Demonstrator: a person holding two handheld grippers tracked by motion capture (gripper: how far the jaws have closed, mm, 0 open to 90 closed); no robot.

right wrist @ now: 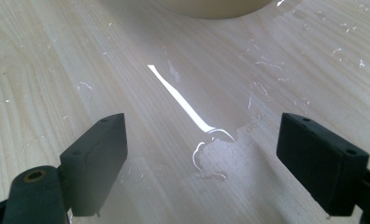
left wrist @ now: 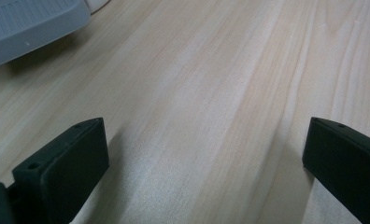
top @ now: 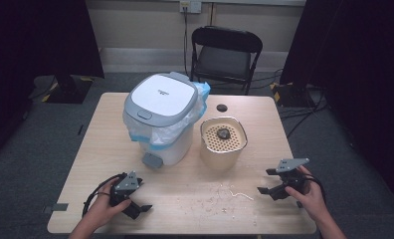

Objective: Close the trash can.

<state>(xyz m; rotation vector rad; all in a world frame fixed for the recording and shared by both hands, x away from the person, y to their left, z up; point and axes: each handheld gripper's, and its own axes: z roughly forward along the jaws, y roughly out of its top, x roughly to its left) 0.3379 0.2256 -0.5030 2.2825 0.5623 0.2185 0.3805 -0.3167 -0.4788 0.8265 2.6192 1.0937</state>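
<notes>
A thin, clear plastic strip (right wrist: 183, 100) is seen lying flat on the pale wooden table (top: 110, 144), among scattered shreds in front of the beige perforated container (top: 224, 141). Its long axis runs away from the right gripper (right wrist: 202, 158), whose released jaws straddle its near end. The left gripper (left wrist: 206, 158), likewise released and empty, is held well apart.

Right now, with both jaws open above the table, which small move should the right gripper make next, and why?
Probably ease the right gripper forward and down to the thin clear strip lying amid scraps on the table. Its jaws stand open with nothing between them, and the strip lies just ahead.
</notes>
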